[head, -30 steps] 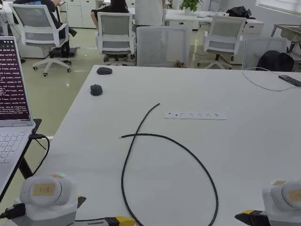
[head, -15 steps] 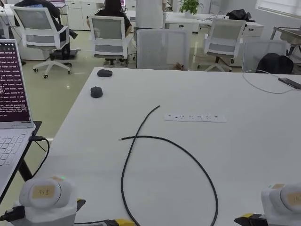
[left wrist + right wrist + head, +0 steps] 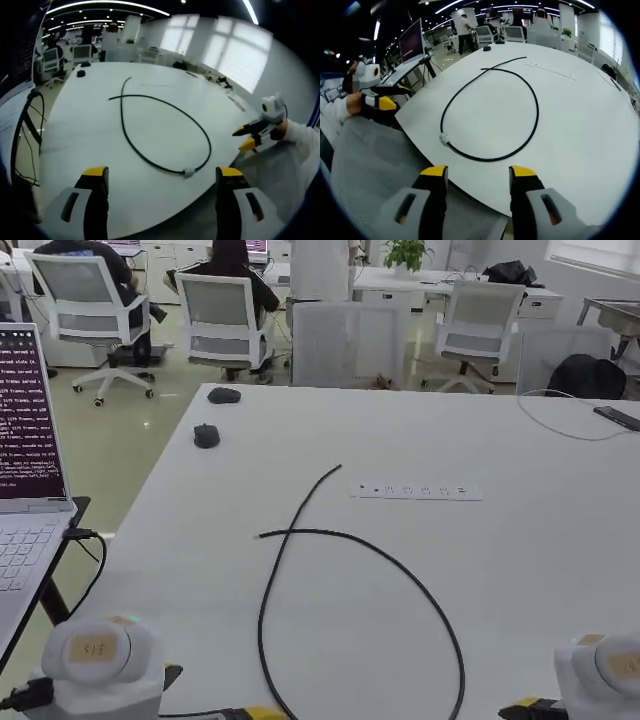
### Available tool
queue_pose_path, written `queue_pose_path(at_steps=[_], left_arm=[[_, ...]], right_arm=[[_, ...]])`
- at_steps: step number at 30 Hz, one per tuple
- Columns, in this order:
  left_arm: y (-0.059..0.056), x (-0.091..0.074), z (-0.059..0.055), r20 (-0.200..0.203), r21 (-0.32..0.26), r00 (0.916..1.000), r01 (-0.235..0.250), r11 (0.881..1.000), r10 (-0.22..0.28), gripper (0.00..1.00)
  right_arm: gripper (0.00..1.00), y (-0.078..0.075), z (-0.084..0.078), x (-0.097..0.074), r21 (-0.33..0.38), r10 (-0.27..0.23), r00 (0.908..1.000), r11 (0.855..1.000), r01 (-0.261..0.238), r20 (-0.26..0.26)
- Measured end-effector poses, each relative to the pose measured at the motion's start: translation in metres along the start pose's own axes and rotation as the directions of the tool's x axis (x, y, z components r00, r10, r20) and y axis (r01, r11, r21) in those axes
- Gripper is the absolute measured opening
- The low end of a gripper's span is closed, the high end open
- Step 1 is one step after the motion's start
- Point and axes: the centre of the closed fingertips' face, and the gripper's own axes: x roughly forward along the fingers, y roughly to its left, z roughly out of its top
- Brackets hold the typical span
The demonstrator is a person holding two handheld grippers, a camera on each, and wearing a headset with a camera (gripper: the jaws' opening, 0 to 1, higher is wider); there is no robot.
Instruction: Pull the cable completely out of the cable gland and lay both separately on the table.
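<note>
Nothing gripped yet
Cable (image 3: 400, 566) has not moved on the bench (image 3: 530, 570), gland (image 3: 189, 173) still on its near end, lower centre; my left tongs (image 3: 162, 175) and right tongs (image 3: 477, 172) hang wide, empty, so pulling hasn't begun.

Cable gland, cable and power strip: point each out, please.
cable gland (image 3: 443, 137), right gripper view, pale body at the cable's near end.
cable (image 3: 400, 564), head view, right side of the loop.
power strip (image 3: 415, 491), head view, middle of its top.
</note>
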Motion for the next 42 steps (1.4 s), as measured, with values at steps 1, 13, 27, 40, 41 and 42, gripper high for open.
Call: queue_pose_path(at_steps=[1,13,27,40,41,42], left_arm=[[0.0,0.0,0.0,0.0,-0.001,1.0,-0.001,1.0,0.001,0.88],[0.005,-0.001,0.003,0.011,-0.001,0.9999,-0.008,1.0,0.008,0.87],[0.005,-0.001,0.006,0.015,-0.001,0.9998,-0.01,1.0,0.01,0.87],[0.009,-0.002,0.009,0.023,-0.001,0.9996,-0.018,1.0,0.018,0.86],[0.009,-0.002,0.009,0.025,0.0,0.9995,-0.018,1.0,0.018,0.86],[0.009,-0.002,0.009,0.026,-0.001,0.9995,-0.018,1.0,0.018,0.86]], right_arm=[[0.51,0.0,0.0,0.0,0.0,0.0,1.0,1.0,0.0,0.0],[0.5,0.006,-0.001,0.006,-0.032,0.024,0.9992,0.999,-0.025,-0.033],[0.44,0.039,0.016,0.044,-0.286,0.134,0.9792,0.942,-0.173,-0.152],[0.34,0.067,0.02,0.09,-0.315,0.224,0.9498,0.905,-0.286,-0.219],[0.32,0.069,0.019,0.095,-0.312,0.229,0.9479,0.904,-0.291,-0.222],[0.31,0.07,0.018,0.098,-0.312,0.233,0.9465,0.903,-0.296,-0.223]])
